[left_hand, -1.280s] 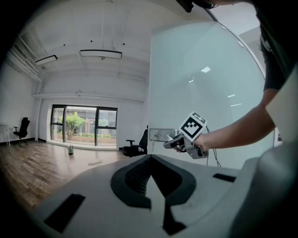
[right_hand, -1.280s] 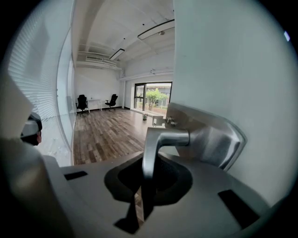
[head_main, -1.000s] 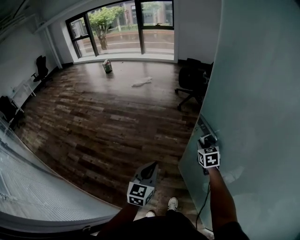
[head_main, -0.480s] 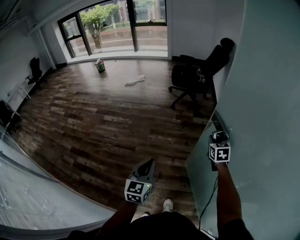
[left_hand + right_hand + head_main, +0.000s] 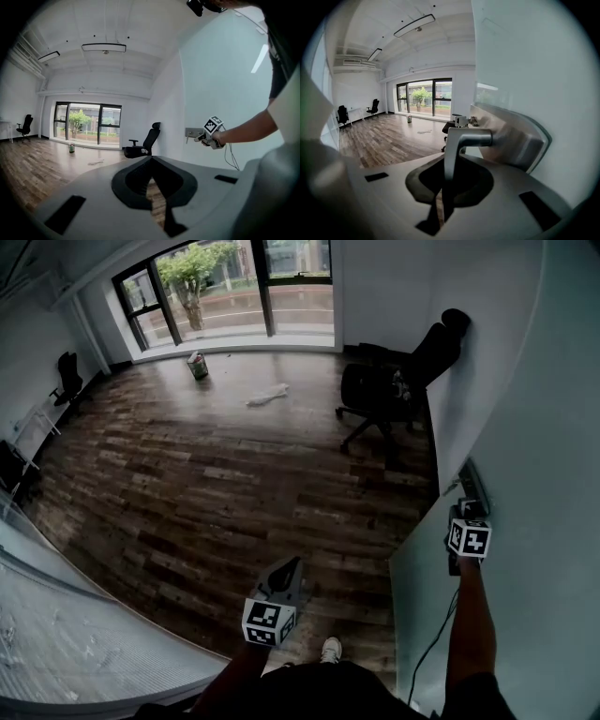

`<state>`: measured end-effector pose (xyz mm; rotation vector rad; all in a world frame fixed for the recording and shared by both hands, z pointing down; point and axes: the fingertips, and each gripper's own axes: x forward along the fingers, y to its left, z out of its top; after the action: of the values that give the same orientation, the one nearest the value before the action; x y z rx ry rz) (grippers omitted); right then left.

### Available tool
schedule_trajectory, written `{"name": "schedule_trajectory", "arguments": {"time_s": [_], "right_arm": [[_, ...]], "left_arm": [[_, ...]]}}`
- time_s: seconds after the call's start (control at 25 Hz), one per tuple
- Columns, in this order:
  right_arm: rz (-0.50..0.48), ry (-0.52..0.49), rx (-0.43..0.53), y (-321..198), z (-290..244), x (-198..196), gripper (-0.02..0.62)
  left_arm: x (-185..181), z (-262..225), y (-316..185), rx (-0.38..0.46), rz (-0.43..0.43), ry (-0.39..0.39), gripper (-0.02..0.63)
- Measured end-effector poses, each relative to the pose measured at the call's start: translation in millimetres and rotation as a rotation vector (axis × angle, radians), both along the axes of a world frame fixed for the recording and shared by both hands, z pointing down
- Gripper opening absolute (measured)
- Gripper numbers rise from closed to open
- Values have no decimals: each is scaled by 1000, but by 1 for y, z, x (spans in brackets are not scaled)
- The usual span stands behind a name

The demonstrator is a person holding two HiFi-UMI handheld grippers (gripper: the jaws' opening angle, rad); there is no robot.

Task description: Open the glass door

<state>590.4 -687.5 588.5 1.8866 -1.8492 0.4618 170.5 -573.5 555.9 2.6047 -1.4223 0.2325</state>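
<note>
**Q:** Where is the glass door (image 5: 534, 615) shown, and what is fixed to it?

**A:** The frosted pane is seen along the right side of the head view, with its free edge in front of the white wall (image 5: 478, 381). A metal door handle (image 5: 457, 145) is mounted on a plate near that free edge.

**Q:** How is the handle held?

**A:** The right gripper (image 5: 445, 192) is closed on the door handle. The lever's bent end is clamped between the two jaws, and the arm is stretched out toward the door.

**Q:** How is the other gripper shown?

**A:** The left gripper (image 5: 151, 161) is held well apart from the door, above the wooden floor (image 5: 187, 484). Its jaws are drawn together, and nothing is seen between them.

**Q:** What is shown farther out?

**A:** A black office chair (image 5: 384, 390) is placed at the floor's right edge, beside the wall. A large window (image 5: 234, 287) is set along the floor's far edge. A small container (image 5: 197, 365) and a white scrap (image 5: 267, 395) are seen on the boards near it.
</note>
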Motion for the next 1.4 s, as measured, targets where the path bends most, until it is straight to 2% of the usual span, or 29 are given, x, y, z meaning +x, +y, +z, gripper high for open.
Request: {"name": "schedule_trajectory", "arguments": {"time_s": [0.2,0.36,0.48,0.64,0.88,1.0,1.24,1.4], "right_arm": [[50,-9,-7,-4,2,46,28],[96,-3,-9,-6,2,81,26],[126,0,-16,-2,4,101,25],[148,-6,-29,-4,4,122,25],[171,28,-40,-4,7,142,25],[166,51,-90,-1,5,148,26],[147,133,-178,7,-2,152,29],[150,91,-177,15,-20,141,50]], "left_arm": [[17,-2,-10,20,28,-39,-3],[31,-3,-18,24,47,-34,-3],[37,4,-17,35,68,-73,-3],[48,9,-21,19,83,-74,-3],[61,13,-23,6,101,-65,-3],[60,8,-25,-16,90,-24,-3],[61,11,-15,-26,81,-9,-3],[52,5,-5,-23,83,-5,-3]]}}
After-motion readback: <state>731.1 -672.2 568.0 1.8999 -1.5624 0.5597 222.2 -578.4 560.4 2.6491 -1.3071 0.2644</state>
